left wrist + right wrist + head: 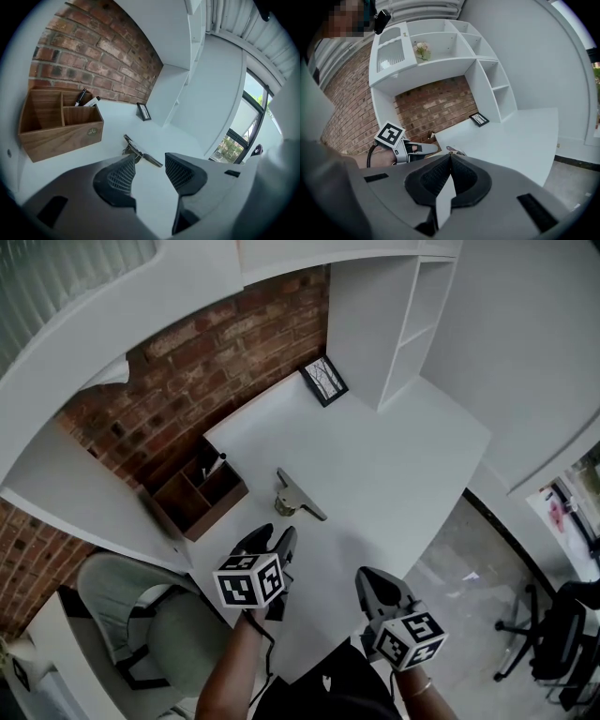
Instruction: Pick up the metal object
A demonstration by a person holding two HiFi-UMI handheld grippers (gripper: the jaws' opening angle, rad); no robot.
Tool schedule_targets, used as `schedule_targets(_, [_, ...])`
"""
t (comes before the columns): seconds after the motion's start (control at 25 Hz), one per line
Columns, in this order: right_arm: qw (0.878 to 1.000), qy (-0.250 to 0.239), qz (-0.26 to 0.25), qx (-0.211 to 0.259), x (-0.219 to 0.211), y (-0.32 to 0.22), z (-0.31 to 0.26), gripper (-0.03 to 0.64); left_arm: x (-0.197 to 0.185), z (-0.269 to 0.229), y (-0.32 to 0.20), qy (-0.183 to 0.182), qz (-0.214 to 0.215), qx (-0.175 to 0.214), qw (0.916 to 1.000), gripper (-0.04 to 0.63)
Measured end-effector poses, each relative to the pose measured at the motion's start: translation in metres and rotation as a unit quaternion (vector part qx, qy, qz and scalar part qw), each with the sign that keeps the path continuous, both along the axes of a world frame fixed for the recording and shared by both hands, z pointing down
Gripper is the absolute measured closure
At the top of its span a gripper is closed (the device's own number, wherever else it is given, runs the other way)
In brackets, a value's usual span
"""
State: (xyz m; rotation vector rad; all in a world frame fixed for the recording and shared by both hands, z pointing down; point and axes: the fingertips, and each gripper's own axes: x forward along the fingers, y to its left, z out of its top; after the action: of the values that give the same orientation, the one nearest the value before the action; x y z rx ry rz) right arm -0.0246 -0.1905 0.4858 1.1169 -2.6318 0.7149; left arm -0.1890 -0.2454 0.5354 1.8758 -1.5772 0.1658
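we look down on a white desk (403,465), bare over most of its top, set into a corner between a red brick wall (216,371) and white shelving (394,306) with open cubbies. the metal object (300,495) lies flat near the middle of the desk: a grey strip with a rounded brassy part under one end. to its left, against the brick, stands a wooden organiser (199,493) with several compartments, and a couple of pens (86,99) lean in a back compartment. a small black picture frame (324,382) stands at the far end of the desk by the shelving.

the left gripper (272,536) hovers over the near part of the desk, pointed at the metal object but apart from it. its jaws stand well apart with only white desk showing between them, and in the left gripper view the object lies just past the tip of the left jaw. the right gripper (368,576) hangs near the desk's front edge, its jaws pressed together on nothing.

a pale padded chair (141,624) sits at lower left, a dark office chair (558,624) at right on the grey floor (469,559), and a window (246,122) shows greenery outside.
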Motion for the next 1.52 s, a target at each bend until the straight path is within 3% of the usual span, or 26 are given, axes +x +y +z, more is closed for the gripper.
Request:
schedule_targets(0.24, [1.000,0.003,-0.010,-0.011,-0.013,-0.016,0.013,0.612,-0.005,0.019,-0.030,0.014,-0.005,-0.019,0.9997,0.413])
schedule_targets(0.56, [0.999,0.012,-0.027,-0.031,-0.021,-0.035,0.028,0.612,-0.013,0.047,-0.062,0.068,-0.029,-0.057,0.9957,0.413])
schedule_targets(0.92, [0.998,0.015,-0.033,-0.047,-0.021,-0.059,0.040,0.612,-0.015,0.064,-0.090,0.083,-0.046,-0.085,0.9919,0.416])
schedule_targets(1.28, [0.998,-0.001,-0.024,-0.061,-0.018,-0.071,0.044,0.612,-0.016,0.066,-0.101,0.122,-0.070,-0.091,0.9859,0.526])
schedule_targets(1.52, [0.998,-0.001,-0.021,-0.060,-0.019,-0.069,0.042,0.612,-0.013,0.062,-0.101,0.162,-0.075,-0.084,0.9804,0.558])
